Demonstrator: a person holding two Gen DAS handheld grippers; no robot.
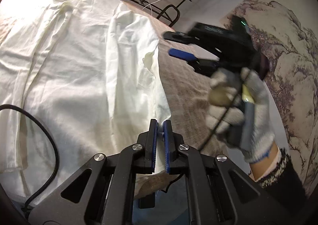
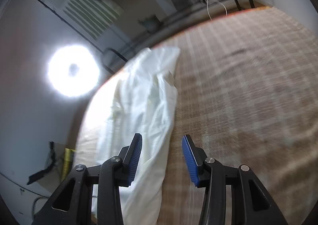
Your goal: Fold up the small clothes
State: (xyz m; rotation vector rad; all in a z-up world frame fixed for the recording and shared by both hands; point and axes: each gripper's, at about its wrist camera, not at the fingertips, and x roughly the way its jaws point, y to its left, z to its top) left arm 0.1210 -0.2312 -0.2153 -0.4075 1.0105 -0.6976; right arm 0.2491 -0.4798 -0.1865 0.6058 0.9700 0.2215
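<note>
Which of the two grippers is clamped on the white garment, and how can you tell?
The left gripper: its blue pads pinch the white garment's edge, while the right gripper hangs open, holding nothing.

My left camera sits close over the white garment (image 1: 79,62), facing along the table (image 1: 184,86). My right camera looks from higher, across the same garment edge and checked tablecloth.

1. The garment (image 1: 79,70) is plain cream-white.
2. The tabletop (image 2: 248,86) has a beige-brown woven plaid cover.
3. Both grippers' fingers (image 2: 188,159) have blue ribbed pads on black frames.
4. The glove (image 1: 248,109) is grey-white knit, blue-trimmed at the cuff.
</note>
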